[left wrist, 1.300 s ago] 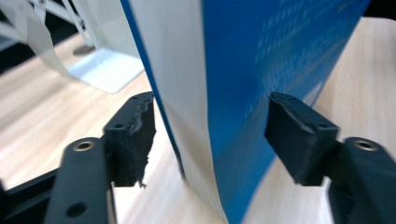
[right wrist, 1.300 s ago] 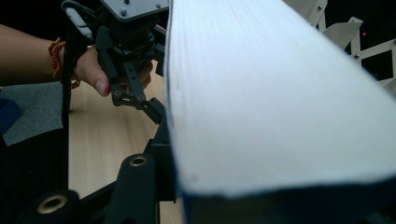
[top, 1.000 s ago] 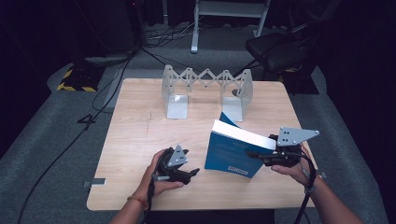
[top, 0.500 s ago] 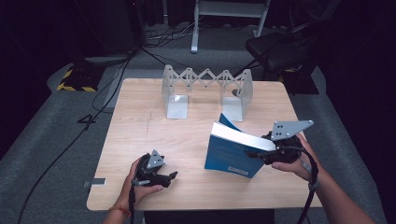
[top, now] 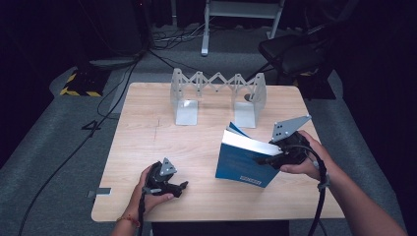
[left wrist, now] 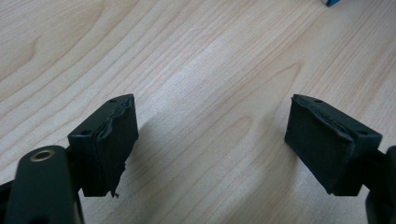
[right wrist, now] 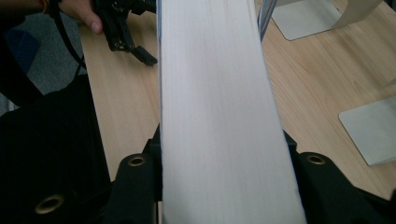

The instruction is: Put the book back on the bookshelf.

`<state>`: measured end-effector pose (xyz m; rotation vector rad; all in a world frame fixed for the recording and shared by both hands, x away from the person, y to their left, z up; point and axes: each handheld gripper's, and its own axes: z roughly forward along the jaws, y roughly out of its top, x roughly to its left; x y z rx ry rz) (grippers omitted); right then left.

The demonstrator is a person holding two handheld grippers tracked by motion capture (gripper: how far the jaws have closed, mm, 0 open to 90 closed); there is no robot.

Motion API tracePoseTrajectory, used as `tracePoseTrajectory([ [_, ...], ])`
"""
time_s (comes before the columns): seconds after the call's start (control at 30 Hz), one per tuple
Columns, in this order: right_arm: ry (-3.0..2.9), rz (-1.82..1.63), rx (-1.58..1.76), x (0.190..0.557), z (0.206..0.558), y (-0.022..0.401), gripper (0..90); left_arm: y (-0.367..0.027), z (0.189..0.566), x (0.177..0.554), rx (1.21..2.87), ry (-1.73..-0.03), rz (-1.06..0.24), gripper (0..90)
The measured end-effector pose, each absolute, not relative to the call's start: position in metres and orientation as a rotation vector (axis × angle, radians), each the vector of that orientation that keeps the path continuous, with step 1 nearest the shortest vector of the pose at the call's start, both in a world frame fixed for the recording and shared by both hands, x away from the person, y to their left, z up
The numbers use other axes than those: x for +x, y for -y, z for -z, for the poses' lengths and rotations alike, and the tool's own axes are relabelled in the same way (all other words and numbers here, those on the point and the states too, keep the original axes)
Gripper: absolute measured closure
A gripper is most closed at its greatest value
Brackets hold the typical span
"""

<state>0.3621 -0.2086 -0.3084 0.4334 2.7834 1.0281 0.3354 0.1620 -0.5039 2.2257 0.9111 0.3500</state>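
At the near edge of the table [top: 147, 147], toward seven o'clock, the left gripper [top: 183, 186] rests low over bare wood, its jaws spread wide with nothing between them, and they have just been opening a little further. It lies well apart from the work and is best left there.

At about four o'clock, the right gripper [top: 260, 160] clamps the blue book [top: 243, 167] across its thickness; the pale page block [right wrist: 219, 116] fills the span between the jaws, which have just been tightening on it. The book stands tilted, its lower edge on or just above the wood; I cannot tell which.

Farther off, at twelve o'clock, stands the grey expanding book rack [top: 219, 93], its two end plates upright and the space between them free. Judging from this, the step is carrying the book there. Keep the squeeze firm and square so the pages do not fan, lift clear before swinging, and bring the spine upright before lowering between the plates.
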Motion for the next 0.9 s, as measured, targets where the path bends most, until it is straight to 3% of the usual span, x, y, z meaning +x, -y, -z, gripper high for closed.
tracePoseTrajectory([
  [0.9, -2.611, -0.998, 0.589, 0.381, 0.286, 0.213, 61.8, -0.163, 0.504, 0.338, 2.230, -0.914, -0.355, 15.8],
])
